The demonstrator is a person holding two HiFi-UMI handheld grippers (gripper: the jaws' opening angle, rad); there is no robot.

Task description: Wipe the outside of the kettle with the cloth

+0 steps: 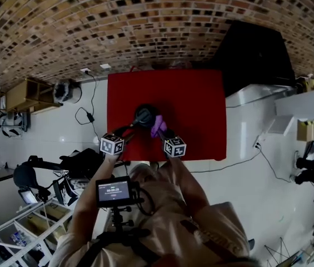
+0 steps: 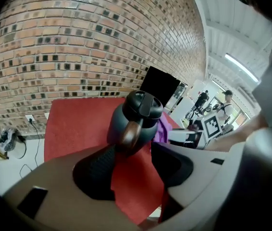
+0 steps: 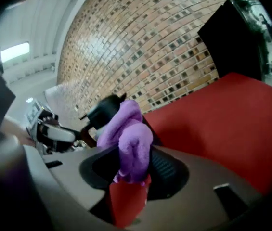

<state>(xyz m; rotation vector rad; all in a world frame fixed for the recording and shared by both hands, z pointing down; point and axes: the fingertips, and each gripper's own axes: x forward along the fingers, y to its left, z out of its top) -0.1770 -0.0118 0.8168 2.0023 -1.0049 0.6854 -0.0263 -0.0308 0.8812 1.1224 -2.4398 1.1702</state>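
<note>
A dark kettle [image 1: 145,115] with a brown handle [image 2: 131,134] stands on the red table [image 1: 195,104]. My left gripper [image 1: 129,129] reaches it from the near left. In the left gripper view the handle sits between the tips of my left gripper [image 2: 133,150]; its left pad touches the handle and a gap shows on the right side. My right gripper [image 1: 165,133] is shut on a purple cloth [image 3: 130,141], which bulges up out of the jaws [image 1: 158,126]. The cloth is held right beside the kettle [image 3: 101,111], on its right side.
A brick wall runs behind the table, with a black panel [image 1: 251,54] at the back right. A white floor with cables [image 1: 84,115] and a wall socket [image 1: 85,71] surrounds the table. Shelving [image 1: 26,93] stands at the left. A camera rig [image 1: 114,192] hangs on the person's chest.
</note>
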